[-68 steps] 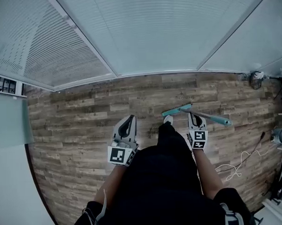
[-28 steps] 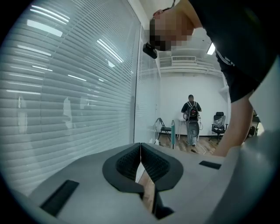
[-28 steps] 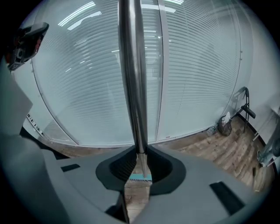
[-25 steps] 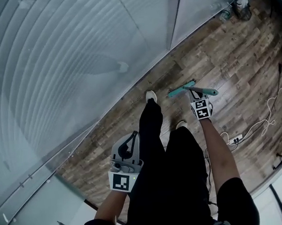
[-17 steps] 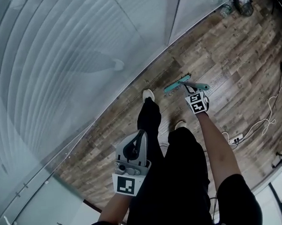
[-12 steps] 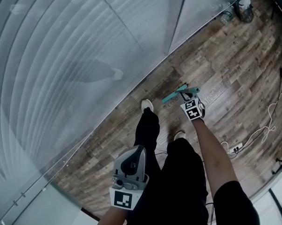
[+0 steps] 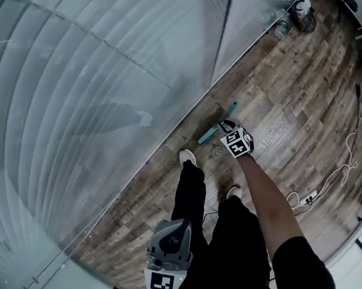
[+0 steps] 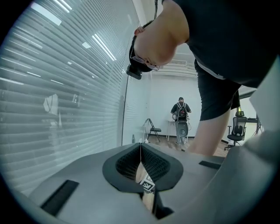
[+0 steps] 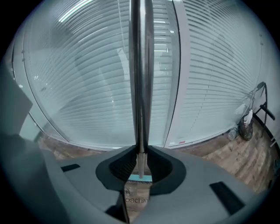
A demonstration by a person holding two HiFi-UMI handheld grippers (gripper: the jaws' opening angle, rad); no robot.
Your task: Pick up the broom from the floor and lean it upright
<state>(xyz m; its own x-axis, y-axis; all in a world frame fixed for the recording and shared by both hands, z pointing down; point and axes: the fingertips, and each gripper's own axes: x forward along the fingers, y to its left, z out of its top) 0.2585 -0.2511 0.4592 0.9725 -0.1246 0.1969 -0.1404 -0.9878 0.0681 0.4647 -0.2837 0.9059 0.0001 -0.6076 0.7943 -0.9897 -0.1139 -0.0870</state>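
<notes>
The broom stands nearly upright with its teal head on the wooden floor close to the foot of the glass wall. My right gripper is shut on its silver handle, which runs straight up between the pads in the right gripper view. The teal head shows just below the jaws there. My left gripper hangs low beside the person's leg, well away from the broom. Its pads meet with nothing between them.
A glass wall with blinds runs along the floor's left side. Bottles and a bag sit at the far corner. A power strip with a cable lies to the right. The person's shoes stand near the broom head.
My right gripper has carried the broom left and nearer the glass wall, with the head now by its foot. My left gripper has sunk lower in the view.
</notes>
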